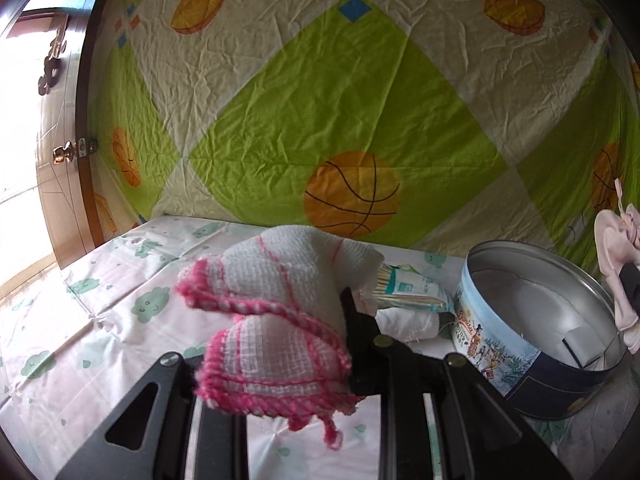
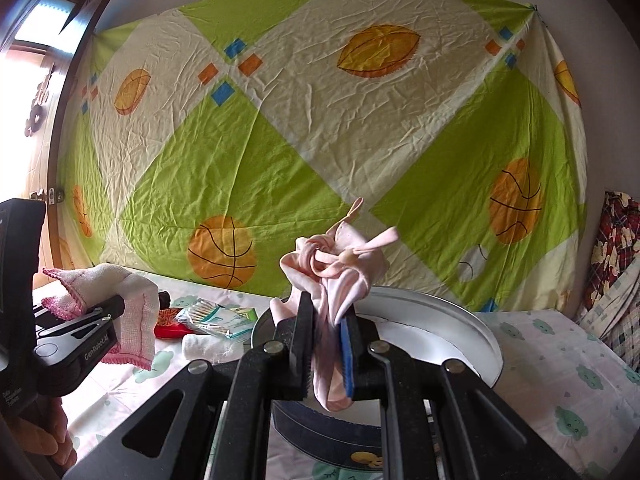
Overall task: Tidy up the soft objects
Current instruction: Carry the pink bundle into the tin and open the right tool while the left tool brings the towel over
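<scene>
My left gripper (image 1: 276, 344) is shut on a white waffle cloth with pink crochet trim (image 1: 280, 264), which bunches over its fingers above the cloud-print bed sheet (image 1: 100, 300). An open round cookie tin (image 1: 492, 344) stands to its right. In the right wrist view my right gripper (image 2: 329, 312) is shut on a pale pink knotted fabric piece (image 2: 340, 264), held over the near side of the tin (image 2: 460, 312). The left gripper (image 2: 116, 304) and its cloth (image 2: 136, 312) show at the left there. The pink piece (image 1: 612, 248) shows at the right edge of the left wrist view.
Left of the tin lie a packet of cotton swabs (image 1: 412, 292) and a rolled white cloth (image 1: 408, 324), with a red item (image 2: 168, 320) behind them. A green sports-print sheet (image 1: 320, 100) hangs behind. A wooden door (image 1: 60, 120) stands left, plaid fabric (image 2: 616, 260) right.
</scene>
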A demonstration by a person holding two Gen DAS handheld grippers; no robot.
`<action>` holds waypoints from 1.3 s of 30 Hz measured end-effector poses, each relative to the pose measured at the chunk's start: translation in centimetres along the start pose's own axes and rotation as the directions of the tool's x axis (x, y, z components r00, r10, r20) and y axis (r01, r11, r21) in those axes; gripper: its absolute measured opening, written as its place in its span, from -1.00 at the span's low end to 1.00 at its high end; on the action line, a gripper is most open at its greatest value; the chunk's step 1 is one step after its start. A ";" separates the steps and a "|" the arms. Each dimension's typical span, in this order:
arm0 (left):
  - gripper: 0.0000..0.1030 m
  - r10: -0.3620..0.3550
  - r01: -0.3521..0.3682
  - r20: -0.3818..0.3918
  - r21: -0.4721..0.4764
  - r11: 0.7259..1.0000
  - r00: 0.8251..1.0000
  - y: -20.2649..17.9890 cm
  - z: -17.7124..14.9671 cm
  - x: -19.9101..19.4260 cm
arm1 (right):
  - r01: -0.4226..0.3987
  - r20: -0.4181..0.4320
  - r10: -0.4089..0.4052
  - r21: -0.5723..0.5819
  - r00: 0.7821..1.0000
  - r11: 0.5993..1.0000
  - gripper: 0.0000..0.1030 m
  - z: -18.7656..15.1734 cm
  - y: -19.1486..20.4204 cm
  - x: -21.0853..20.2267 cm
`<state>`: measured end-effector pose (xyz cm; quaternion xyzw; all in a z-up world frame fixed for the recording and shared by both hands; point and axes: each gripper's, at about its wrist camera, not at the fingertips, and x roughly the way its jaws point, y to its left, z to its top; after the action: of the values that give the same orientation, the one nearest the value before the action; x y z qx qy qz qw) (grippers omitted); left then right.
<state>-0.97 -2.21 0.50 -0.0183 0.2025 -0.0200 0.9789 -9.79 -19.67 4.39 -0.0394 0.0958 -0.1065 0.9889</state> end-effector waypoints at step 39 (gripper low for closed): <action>-0.57 -0.248 0.247 -0.010 0.123 0.961 0.969 -15.1 2.1 -0.5 | 0.307 -0.033 -0.306 0.026 0.952 0.951 -0.75 0.1 -12.7 2.9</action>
<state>-1.11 -17.18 3.27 0.0172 0.1943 -0.1544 0.9686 -9.59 -32.64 5.22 -0.0372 0.1010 -0.2605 0.9595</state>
